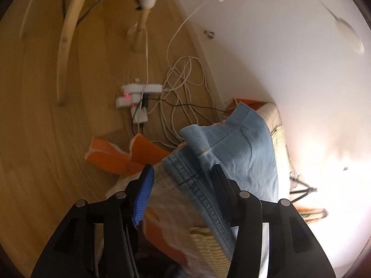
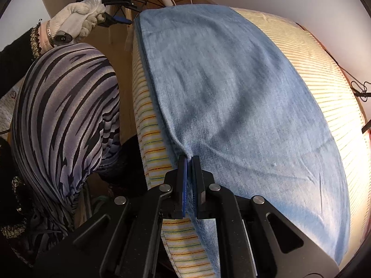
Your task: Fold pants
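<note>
The light-blue denim pants [image 2: 231, 92] lie folded flat on a striped cushion [image 2: 324, 74]. My right gripper [image 2: 189, 159] is shut on their near left edge, with the fabric pinched between the pads. In the left wrist view, my left gripper [image 1: 183, 171] stands open over the far corner of the pants [image 1: 243, 143]. The stitched hem runs between its blue-padded finger [image 1: 145, 185] and its black finger without being pressed. In the right wrist view, a gloved hand [image 2: 78, 20] holds that left gripper [image 2: 128, 20] beside the pants' far left corner.
Beyond the cushion's end, white power strips [image 1: 139, 92] and tangled cables [image 1: 183, 88] lie on the wooden floor. An orange cloth [image 1: 120, 155] hangs over the edge. Wooden chair legs [image 1: 67, 46] stand at the back left. The person's striped garment [image 2: 65, 115] is close to the cushion's left side.
</note>
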Demonstrator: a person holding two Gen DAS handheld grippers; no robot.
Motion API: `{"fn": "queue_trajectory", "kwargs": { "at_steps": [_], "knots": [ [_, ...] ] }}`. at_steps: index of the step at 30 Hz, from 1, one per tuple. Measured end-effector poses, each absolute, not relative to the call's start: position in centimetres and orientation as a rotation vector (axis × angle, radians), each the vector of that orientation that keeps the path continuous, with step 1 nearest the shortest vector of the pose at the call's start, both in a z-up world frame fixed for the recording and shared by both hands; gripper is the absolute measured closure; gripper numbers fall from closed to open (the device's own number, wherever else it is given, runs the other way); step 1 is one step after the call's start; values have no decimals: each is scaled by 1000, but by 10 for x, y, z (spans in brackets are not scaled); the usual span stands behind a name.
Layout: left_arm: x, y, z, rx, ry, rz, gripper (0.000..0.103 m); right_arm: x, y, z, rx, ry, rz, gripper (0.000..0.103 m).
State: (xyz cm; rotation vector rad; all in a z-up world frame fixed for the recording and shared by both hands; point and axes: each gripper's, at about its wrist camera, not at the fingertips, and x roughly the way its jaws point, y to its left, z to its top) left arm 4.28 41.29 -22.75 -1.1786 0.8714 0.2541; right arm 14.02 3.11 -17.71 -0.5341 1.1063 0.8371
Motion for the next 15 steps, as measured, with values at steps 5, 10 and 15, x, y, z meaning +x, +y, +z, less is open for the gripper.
{"fn": "queue_trajectory", "kwargs": {
  "at_steps": [5,10,15],
  "knots": [
    [48,409,-231,-1281,807,195,53,142,29,-174,-516,1102,821,98],
    [52,405,-208,-1241,727,187,53,143,26,-172,-510,1099,819,98],
    [66,402,-204,-1142,769,216,53,143,26,-174,-512,1101,822,98]
  ]
}}
